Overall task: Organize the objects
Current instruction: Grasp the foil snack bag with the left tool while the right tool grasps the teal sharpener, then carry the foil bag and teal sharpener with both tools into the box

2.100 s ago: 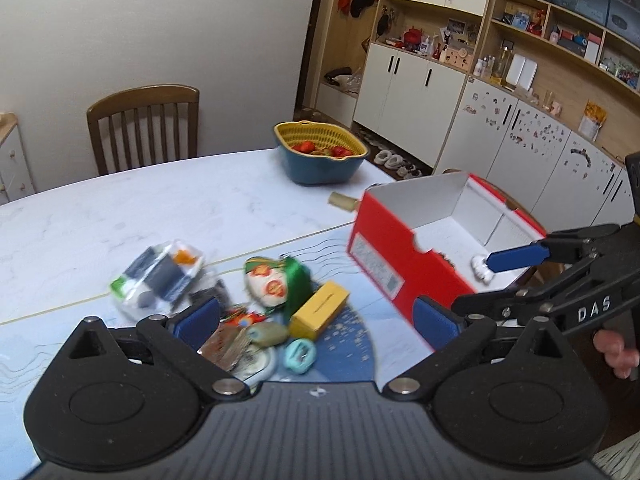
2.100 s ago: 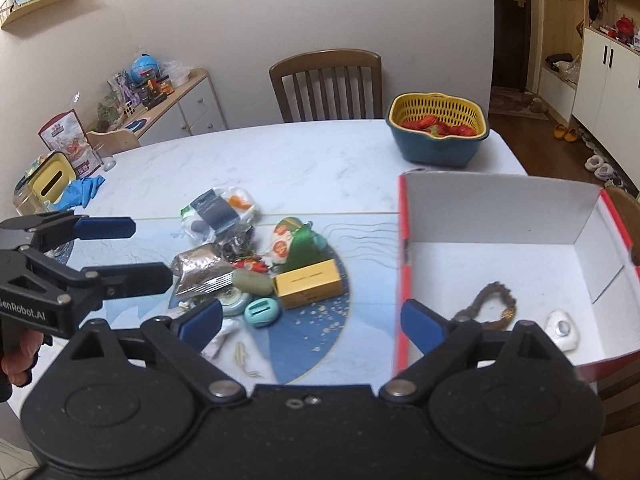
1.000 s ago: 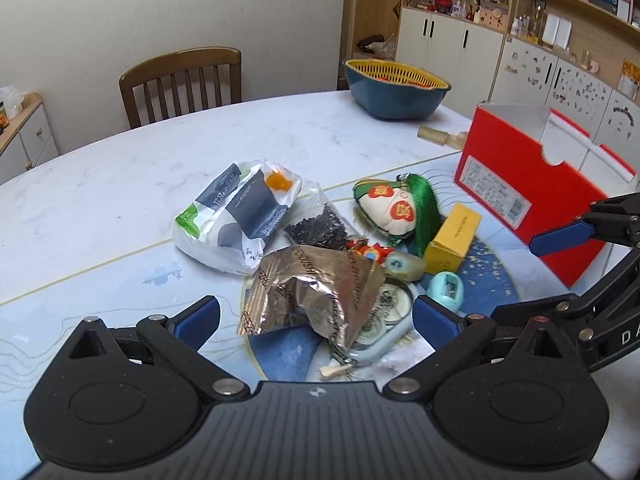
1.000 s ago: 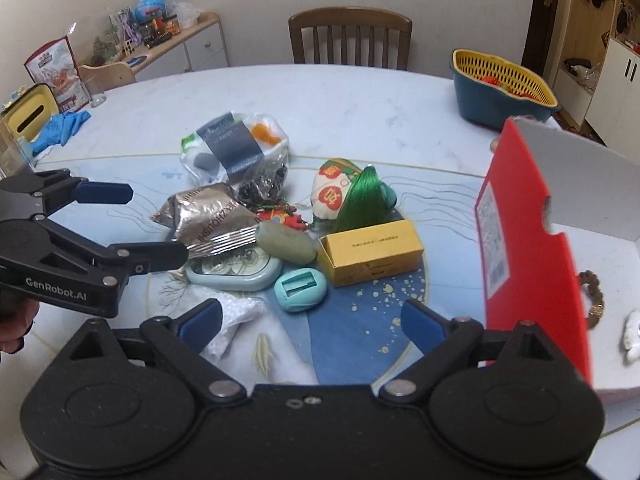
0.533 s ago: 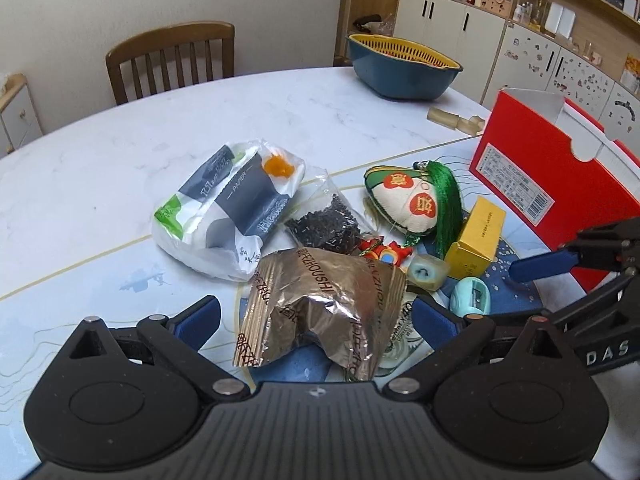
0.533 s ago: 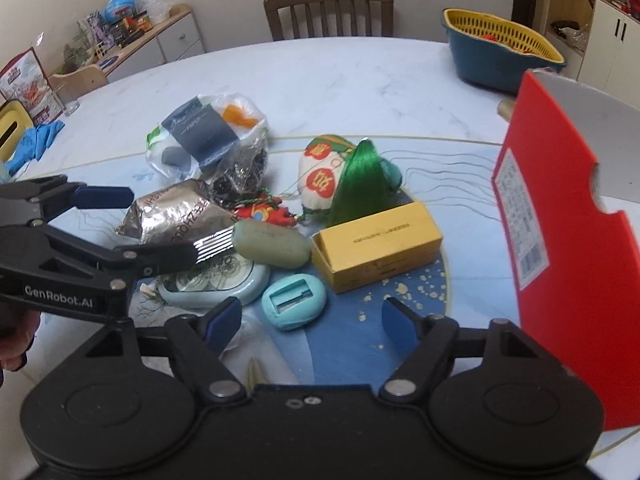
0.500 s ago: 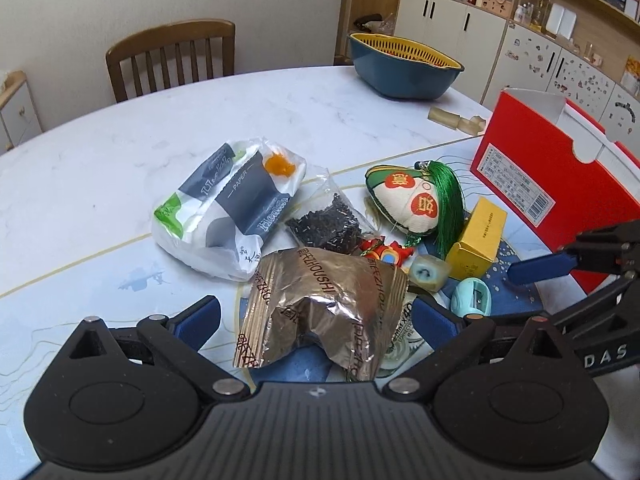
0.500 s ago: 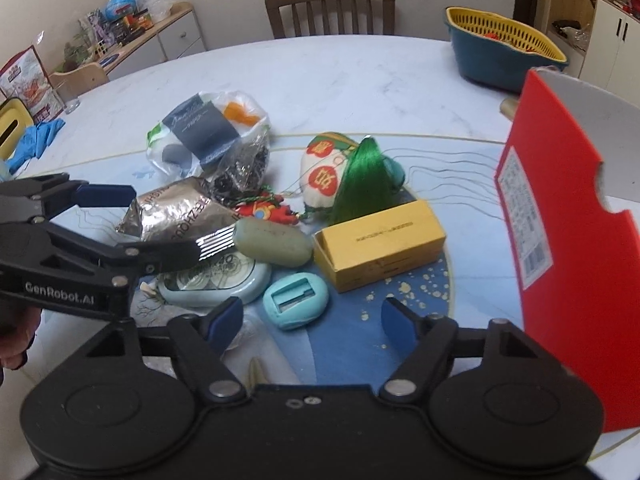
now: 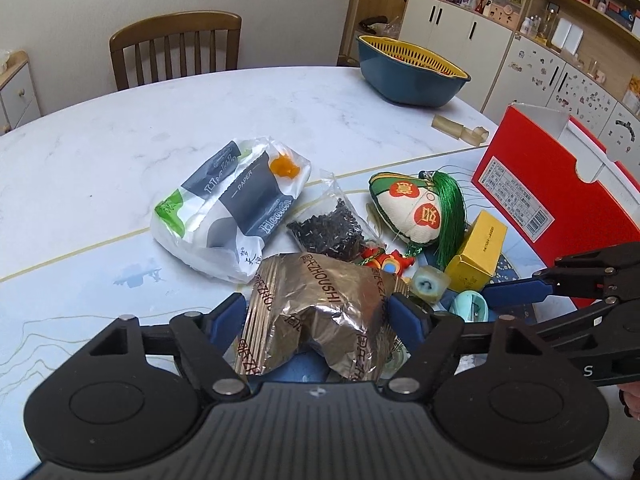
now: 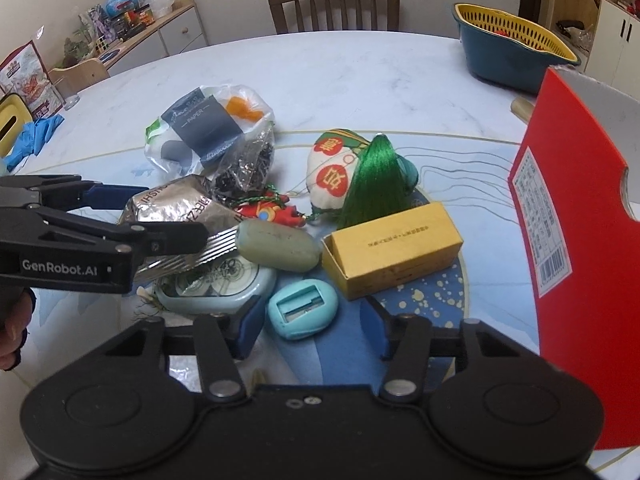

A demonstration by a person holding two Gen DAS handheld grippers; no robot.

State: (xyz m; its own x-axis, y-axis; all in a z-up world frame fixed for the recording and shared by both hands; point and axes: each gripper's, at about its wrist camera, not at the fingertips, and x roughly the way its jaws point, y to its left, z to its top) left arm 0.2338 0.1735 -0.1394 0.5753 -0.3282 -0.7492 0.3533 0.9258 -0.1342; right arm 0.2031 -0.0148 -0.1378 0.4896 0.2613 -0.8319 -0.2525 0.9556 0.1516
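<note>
Foil bag point(image 9: 320, 312): crinkled silver, brown print, on bench point(image 9: 120, 128) in clutter.
Left gripper point(image 9: 316, 316): fingers closing, flanking bag.
Right gripper point(image 10: 316, 326): fingers closing around teal sharpener point(image 10: 303, 314), not touching.

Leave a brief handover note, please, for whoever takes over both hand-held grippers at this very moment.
Left hand-held gripper: jaws closing around the foil packet, not yet clamped.
Right hand-held gripper: jaws closing around the teal sharpener, with a gap at one pad.
Red box: right of the pile, inside hidden.
Left to sort: those two, tissue pack, yellow carton, tasselled charm and other small items.
</note>
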